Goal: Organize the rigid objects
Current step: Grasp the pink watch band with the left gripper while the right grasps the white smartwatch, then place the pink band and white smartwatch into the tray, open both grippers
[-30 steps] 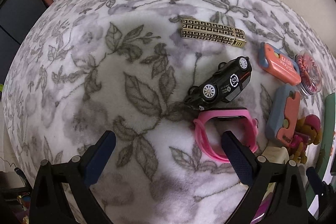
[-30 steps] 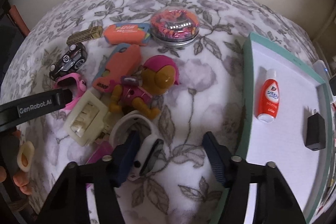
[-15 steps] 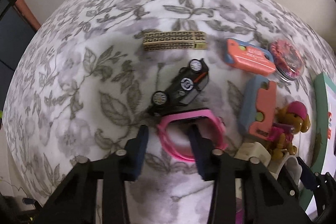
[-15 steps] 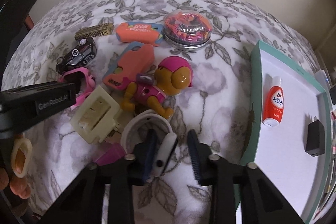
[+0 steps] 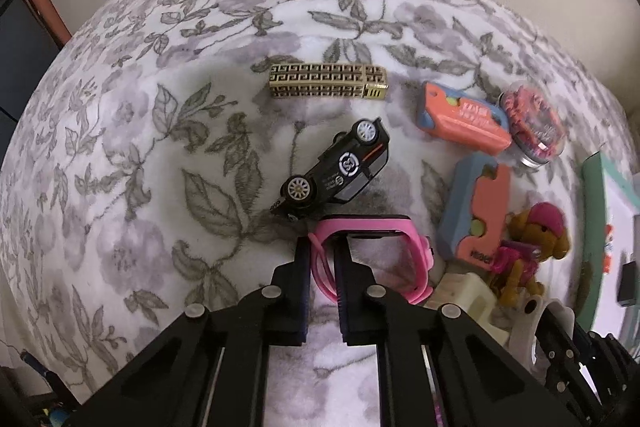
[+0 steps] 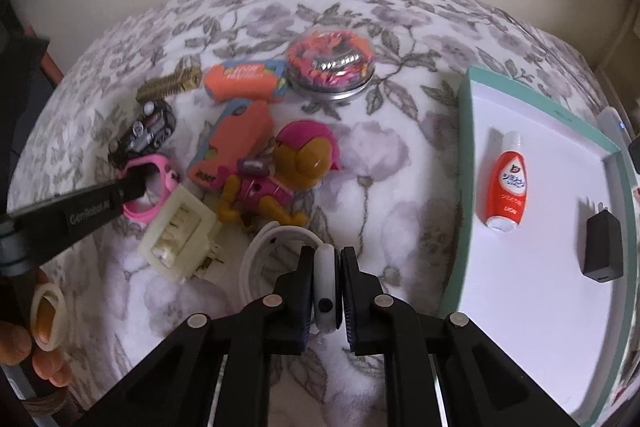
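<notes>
My left gripper [image 5: 322, 247] is shut on the strap of a pink watch [image 5: 380, 227] lying on the floral blanket, just below a black toy car [image 5: 340, 167]. My right gripper [image 6: 328, 255] is shut on the body of a white watch [image 6: 326, 283], whose white band [image 6: 260, 247] loops to the left. A teal-rimmed white tray [image 6: 464, 163] lies to the right and holds an orange bottle [image 6: 506, 183] and a black charger [image 6: 604, 251]. The left gripper and pink watch [image 6: 160, 167] also show in the right wrist view.
Loose on the blanket are a gold patterned bar [image 5: 328, 81], two orange-and-blue cases [image 5: 460, 117] [image 5: 480, 207], a round clear tin [image 6: 332, 61], a pink-hatted dog figure [image 6: 288, 167] and a cream plastic block [image 6: 180, 235]. A wall runs along the far edge.
Both grippers have closed from open: the left onto the pink watch strap, the right onto the white watch body. Both moved slightly forward over their watches.
</notes>
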A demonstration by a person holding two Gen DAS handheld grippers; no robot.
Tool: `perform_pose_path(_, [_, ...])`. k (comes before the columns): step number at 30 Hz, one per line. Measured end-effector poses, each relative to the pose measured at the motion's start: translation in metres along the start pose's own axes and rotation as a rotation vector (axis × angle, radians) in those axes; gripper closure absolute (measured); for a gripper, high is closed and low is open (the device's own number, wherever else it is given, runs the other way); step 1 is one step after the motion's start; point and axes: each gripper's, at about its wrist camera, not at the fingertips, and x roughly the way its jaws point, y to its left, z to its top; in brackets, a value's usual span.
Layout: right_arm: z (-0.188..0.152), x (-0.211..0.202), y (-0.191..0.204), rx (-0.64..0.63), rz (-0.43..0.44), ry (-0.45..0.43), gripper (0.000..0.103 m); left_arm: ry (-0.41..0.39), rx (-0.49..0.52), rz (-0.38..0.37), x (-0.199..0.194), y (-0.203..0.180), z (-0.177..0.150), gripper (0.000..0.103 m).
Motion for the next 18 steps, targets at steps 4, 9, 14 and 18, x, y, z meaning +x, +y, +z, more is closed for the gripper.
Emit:
perform_pose_path(4, [0.007, -0.016, -0.009, 0.04, 0.025, -0.036, 0.09, -0.042, -0.016, -0.018, -0.017, 0.003, 0.005, 0.092])
perform_pose_path(9, [0.015, -0.042, -0.025, 0.09, 0.051, -0.087, 0.09, -0.116, -0.04, -0.058, -0.053, 0.005, 0.011, 0.092])
perform_pose_path(14, [0.019, -0.056, -0.05, 0.142, 0.015, -0.088, 0.09, -0.186, 0.011, -0.129, -0.09, -0.02, 0.008, 0.092])
perform_pose_path(18, [0.016, -0.062, -0.079, 0.191, 0.003, -0.074, 0.09, -0.202, 0.107, -0.176, -0.107, -0.057, -0.007, 0.092])
